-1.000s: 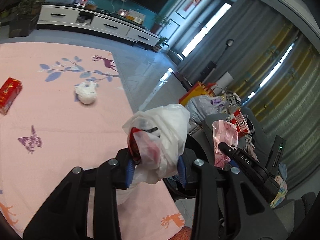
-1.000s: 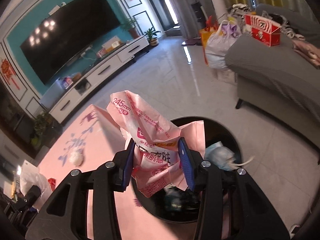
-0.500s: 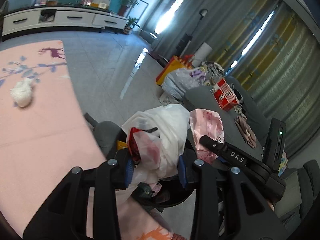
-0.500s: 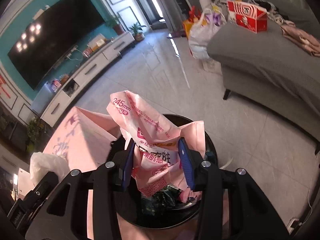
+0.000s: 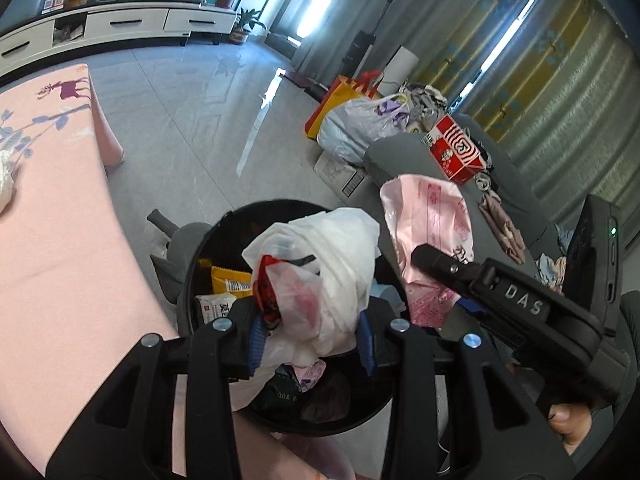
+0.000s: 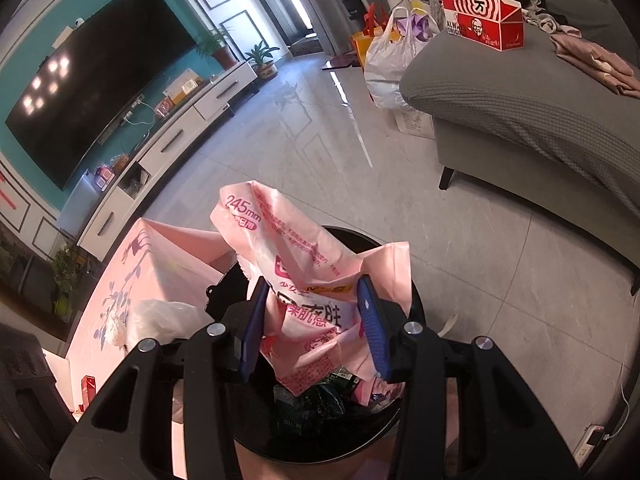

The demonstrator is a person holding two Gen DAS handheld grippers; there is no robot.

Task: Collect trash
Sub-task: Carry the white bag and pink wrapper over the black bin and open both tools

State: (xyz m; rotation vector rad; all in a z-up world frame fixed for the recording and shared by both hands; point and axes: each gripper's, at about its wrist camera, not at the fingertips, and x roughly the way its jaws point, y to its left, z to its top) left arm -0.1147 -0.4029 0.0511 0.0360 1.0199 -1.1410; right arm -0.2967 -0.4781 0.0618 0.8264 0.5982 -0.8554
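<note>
Below both sets of jaws sits one round black bin (image 5: 192, 280), already holding a yellow snack packet (image 5: 228, 282), a white tissue pack (image 5: 214, 308) and dark wrappers, one of which reads "YOU". It stands against the edge of a pink cloth (image 5: 60, 240) printed with a purple deer and blue leaves.

The left gripper (image 5: 310, 336) is part-closed, its blue pads pressing both sides of a crumpled white plastic bag (image 5: 336, 256) with something red inside, held directly above the bin's mouth. The right gripper (image 6: 314, 330) is likewise part-closed around a pink wrapper (image 6: 296, 276) printed "245mm" (plus Chinese characters), whose lower end hangs inside the bin; its jaws have just been easing apart, though the pads look still in contact.

To the right of the left jaws, the other tool's black arm reads "DAS" and crosses in front of the pink wrapper. Beyond the jaws: a grey sofa (image 6: 520, 92) bearing one red KFC box (image 6: 480, 24) ("ALWAYS ORIGINAL" partly legible), two bags on the floor beside it, and a white TV cabinet (image 6: 176, 140) under a black television (image 6: 100, 92).
</note>
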